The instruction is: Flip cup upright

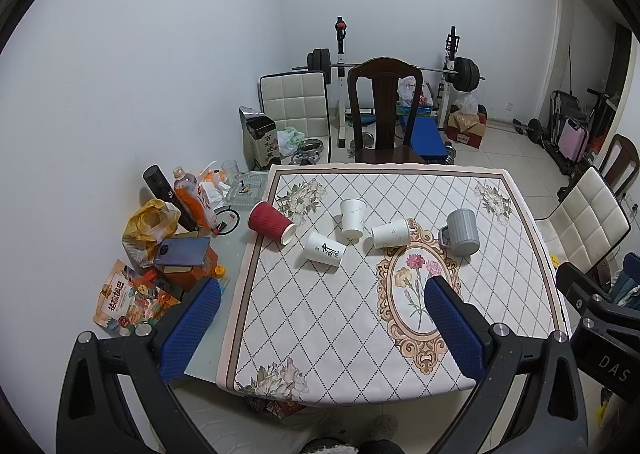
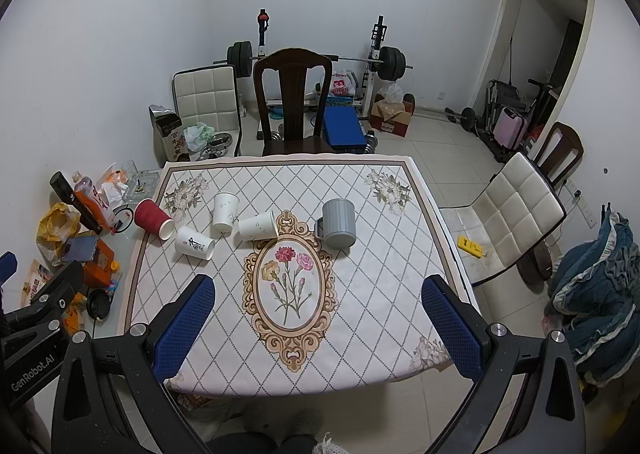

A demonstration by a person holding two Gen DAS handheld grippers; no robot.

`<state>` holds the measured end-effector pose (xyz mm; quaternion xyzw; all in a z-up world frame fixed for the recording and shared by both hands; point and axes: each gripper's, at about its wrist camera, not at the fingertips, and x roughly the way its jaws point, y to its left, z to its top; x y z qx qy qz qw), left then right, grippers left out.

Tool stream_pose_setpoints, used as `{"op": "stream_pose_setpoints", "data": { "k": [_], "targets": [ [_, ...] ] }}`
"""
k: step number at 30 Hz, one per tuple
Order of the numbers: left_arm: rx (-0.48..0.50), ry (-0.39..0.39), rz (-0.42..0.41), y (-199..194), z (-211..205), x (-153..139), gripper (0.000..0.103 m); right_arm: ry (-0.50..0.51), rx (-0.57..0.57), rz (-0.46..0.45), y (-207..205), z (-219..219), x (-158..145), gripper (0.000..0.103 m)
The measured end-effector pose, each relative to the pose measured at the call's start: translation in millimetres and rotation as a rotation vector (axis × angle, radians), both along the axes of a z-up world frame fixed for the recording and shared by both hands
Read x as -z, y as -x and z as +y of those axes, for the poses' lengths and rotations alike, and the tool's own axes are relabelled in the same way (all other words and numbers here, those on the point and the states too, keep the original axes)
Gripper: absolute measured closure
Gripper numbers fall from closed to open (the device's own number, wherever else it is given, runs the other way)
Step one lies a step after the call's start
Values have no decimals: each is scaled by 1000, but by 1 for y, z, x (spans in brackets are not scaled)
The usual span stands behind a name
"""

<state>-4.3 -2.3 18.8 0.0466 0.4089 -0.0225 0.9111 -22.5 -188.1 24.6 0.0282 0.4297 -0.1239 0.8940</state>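
both grippers hang above the near edge of the table, well short of the cups. no cup is touched, so by my reading this is the opening step: choosing a cup and starting the reach.

left to right across the far half of the patterned tablecloth (image 2: 360,254):
- red ribbed paper cup (image 2: 153,218) on its side at the left border, mouth toward the camera and right.
- white paper cup with black lettering (image 2: 195,244) on its side, just beside the red one.
- white paper cup with small marks (image 2: 224,211), mouth turned toward the camera; seems tipped over, though the angle leaves it unsure.
- another white paper cup (image 2: 258,228) on its side, mouth to the right, near the ornate frame print.
- grey ribbed mug (image 2: 338,225), mouth down or toward the camera, handle on its left; cannot tell which.

left gripper (image 1: 322,306): blue pads spread wide, nothing between them. right gripper (image 2: 318,304): likewise spread wide and empty.

clutter of bottles, bags and a phone (image 1: 182,250) sits off the cloth at left, near the red cup.

next move, as i judge it: carry one gripper forward and down to a chosen cup, line the pads across its wall, close gently since paper crushes, then rotate it mouth up.
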Motion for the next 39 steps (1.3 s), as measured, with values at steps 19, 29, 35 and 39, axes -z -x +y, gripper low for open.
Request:
{"op": "stream_pose_setpoints", "data": {
  "k": [19,29,35,39],
  "targets": [
    [1,-2,0,0,1,0,0,-4,-2,4,0,3,-2,0],
    [-1,-2,2,0,0,0,0,-6,-3,5,-1,5,-4,0],
    [2,0,5,0,0,1,0,-6,-3,6,-1,6,-4,0],
    [0,-1,6,0,0,1,0,-5,-6,7,-1,6,-5,0]
  ]
}}
